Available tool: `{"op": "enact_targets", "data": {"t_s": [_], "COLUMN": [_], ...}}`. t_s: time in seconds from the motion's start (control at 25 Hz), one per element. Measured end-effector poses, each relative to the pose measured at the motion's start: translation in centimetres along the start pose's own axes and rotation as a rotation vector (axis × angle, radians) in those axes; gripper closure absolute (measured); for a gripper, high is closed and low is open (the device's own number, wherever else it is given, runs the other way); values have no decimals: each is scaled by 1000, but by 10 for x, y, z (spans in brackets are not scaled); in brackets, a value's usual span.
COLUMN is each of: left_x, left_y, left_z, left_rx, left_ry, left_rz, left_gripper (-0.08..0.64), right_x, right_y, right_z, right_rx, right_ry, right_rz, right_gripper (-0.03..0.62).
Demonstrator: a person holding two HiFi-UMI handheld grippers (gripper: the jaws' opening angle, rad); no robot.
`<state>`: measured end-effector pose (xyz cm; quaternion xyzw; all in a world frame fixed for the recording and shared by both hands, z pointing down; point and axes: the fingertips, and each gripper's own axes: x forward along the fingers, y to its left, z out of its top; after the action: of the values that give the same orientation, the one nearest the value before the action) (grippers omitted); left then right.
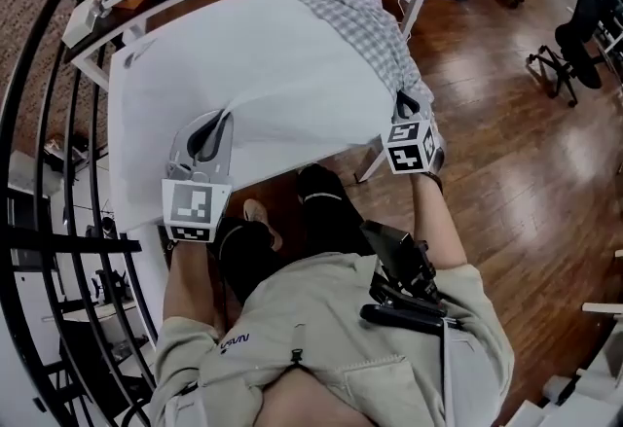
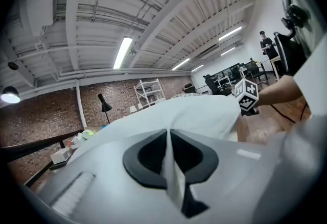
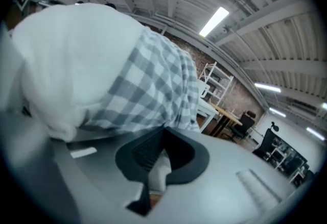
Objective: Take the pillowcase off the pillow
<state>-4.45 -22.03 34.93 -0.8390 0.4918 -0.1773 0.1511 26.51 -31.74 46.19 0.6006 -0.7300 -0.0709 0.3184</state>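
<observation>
**Gripping the near edge of the bedding at two points, pull beginning.**
Pinching, with the left gripper, a thin fold of the white cloth at its near left edge, jaws pressed together on it. Clamping, with the right gripper, a scrap of the same white cloth at the near right corner, just under the checked cloth bunching along the right end. Judging, without certainty, the checked layer as the pillowcase and the white bulk as the pillow, both lying spread ahead on the raised surface. Risking, on that reading, holding pillow at both points and dragging the whole bundle off toward the wooden floor rather than stripping it. Risking also losing the thin fold from the left pads under tension, or catching both layers together on the right and jamming the pull.
</observation>
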Motion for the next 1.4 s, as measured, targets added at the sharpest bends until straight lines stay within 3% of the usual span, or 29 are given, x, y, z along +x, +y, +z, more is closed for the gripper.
{"op": "enact_targets", "data": {"t_s": [0.12, 0.24, 0.32, 0.48, 0.6, 0.68, 0.8, 0.88, 1.0, 1.12, 1.28, 1.32, 1.36, 1.4], "left_x": [-10, -32, -34, 8, 61, 96, 138, 148, 142, 124, 89, 79, 69, 59], "left_y": [-18, -25, -20, 11, 31, 40, 53, 48, 23, -2, -10, -5, 1, 8], "left_z": [7, 62, 84, 91, 93, 82, 52, 26, -1, -12, -10, -6, -1, 6], "left_rx": [20, -53, -52, 73, 142, 141, 50, -17, -81, -78, -74, -95, -130, -176], "left_ry": [-35, -183, -202, -146, -61, 20, 157, 246, 314, 290, 198, 162, 121, 78], "left_rz": [-35, -20, -12, -23, -54, -101, -153, -206, -281, -293, -234, -210, -189, -168], "left_gripper": [478, 448, 425, 382, 294, 264, 258, 273, 393, 500, 543, 546, 548, 548], "right_x": [-4, -23, -38, -62, -64, -60, -52, -42, -18, 11, 48, 55, 59, 63], "right_y": [6, -8, -25, -53, -65, -71, -74, -69, -57, -37, -1, 3, 4, 1], "right_z": [-11, -11, 4, 57, 98, 125, 163, 186, 213, 229, 228, 227, 227, 227], "right_rx": [58, 163, 226, 254, 224, 208, 180, 153, 101, 46, -46, -55, -56, -53], "right_ry": [1, -50, -121, -274, -356, -401, -452, -465, -446, -378, -242, -221, -212, -212], "right_rz": [51, 76, 63, 34, 41, 56, 100, 147, 232, 318, 404, 406, 391, 364], "right_gripper": [576, 513, 506, 506, 506, 506, 484, 468, 432, 387, 356, 389, 498, 549]}}
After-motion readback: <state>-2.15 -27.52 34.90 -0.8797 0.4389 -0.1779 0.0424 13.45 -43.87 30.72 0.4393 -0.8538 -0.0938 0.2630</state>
